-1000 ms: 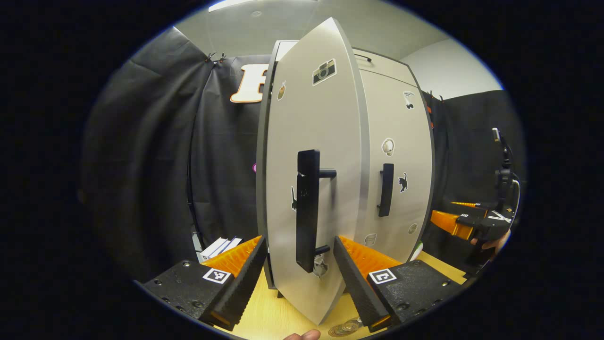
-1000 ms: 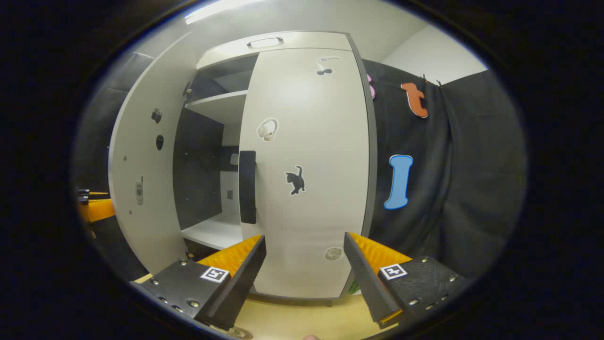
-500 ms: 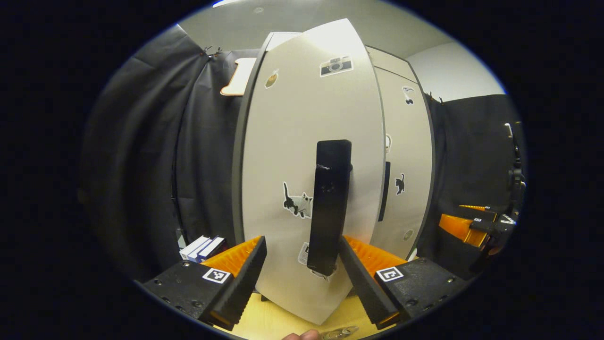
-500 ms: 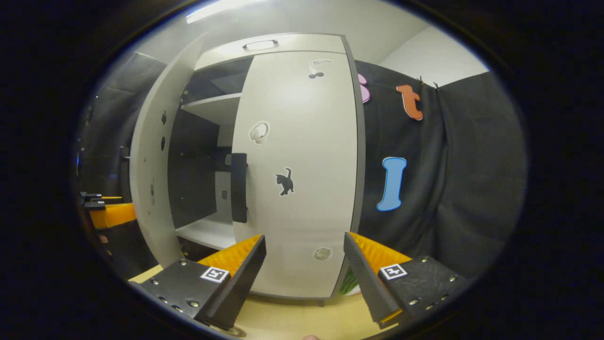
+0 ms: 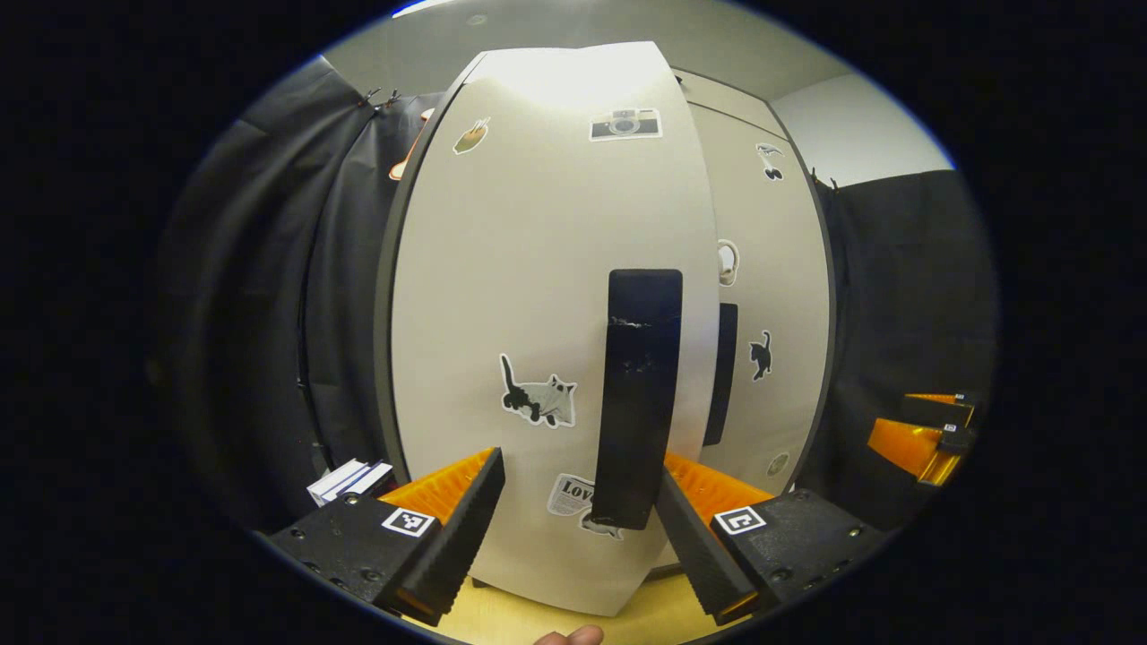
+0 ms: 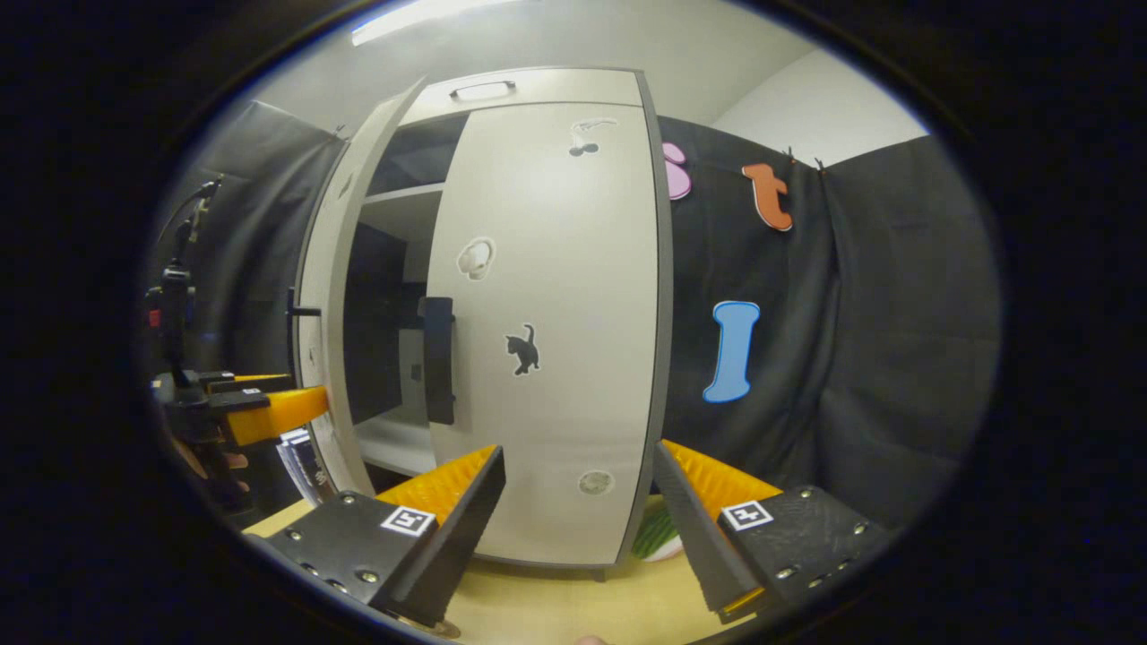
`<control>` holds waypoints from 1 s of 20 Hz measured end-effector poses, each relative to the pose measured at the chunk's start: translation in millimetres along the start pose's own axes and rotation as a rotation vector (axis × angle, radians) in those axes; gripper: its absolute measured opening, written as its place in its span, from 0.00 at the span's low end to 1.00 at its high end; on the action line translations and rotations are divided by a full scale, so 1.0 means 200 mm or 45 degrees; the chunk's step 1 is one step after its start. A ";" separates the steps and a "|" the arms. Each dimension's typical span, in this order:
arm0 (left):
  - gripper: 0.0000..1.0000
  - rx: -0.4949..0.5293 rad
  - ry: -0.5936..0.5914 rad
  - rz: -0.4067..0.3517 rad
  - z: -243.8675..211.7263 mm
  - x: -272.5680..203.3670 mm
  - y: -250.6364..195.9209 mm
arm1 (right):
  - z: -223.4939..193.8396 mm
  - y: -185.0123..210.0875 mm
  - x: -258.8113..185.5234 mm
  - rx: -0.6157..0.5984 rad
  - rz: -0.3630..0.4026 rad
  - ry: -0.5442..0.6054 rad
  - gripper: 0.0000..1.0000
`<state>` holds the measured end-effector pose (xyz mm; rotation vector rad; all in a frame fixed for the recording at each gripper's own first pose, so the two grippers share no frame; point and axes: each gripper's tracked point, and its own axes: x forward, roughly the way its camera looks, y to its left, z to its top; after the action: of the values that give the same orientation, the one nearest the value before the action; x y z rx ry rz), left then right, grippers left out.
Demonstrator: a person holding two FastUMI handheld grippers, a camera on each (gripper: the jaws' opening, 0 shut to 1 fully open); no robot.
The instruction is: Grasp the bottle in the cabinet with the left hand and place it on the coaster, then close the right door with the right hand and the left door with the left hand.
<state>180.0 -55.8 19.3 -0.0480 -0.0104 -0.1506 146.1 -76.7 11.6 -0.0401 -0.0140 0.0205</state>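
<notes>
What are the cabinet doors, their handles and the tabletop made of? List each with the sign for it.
Doors: probably laminated board, matte pale grey; flat, soft sheen, darker edge banding.
Handles: likely black plastic or painted metal; matte, with pale scuffs.
Tabletop: light wood or wood-look laminate; yellowish with faint grain.

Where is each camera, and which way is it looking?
Left gripper view: rides on the left hand-held gripper, close to the left door, facing its handle; its two open fingers and a fingertip show at the bottom.
Right gripper view: rides on the right hand-held gripper, farther back, facing the shut right door; its open fingers show.
Both show the cabinet's two doors, the tabletop, and the other gripper off to the side.
</notes>
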 end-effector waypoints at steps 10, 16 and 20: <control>0.98 0.027 -0.011 0.028 0.01 0.27 -0.08 | -0.04 -0.01 -0.03 0.013 -0.008 0.028 1.00; 0.96 -0.012 -0.006 0.037 0.00 0.31 -0.10 | -0.04 0.01 -0.08 0.003 0.000 0.038 1.00; 0.95 -0.008 -0.027 0.022 0.05 0.21 -0.13 | -0.03 0.06 -0.13 0.011 0.026 0.032 1.00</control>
<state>218.3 -87.7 31.4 -0.0561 -0.0303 -0.1331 120.0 -66.4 4.4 -0.0322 0.0117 0.0403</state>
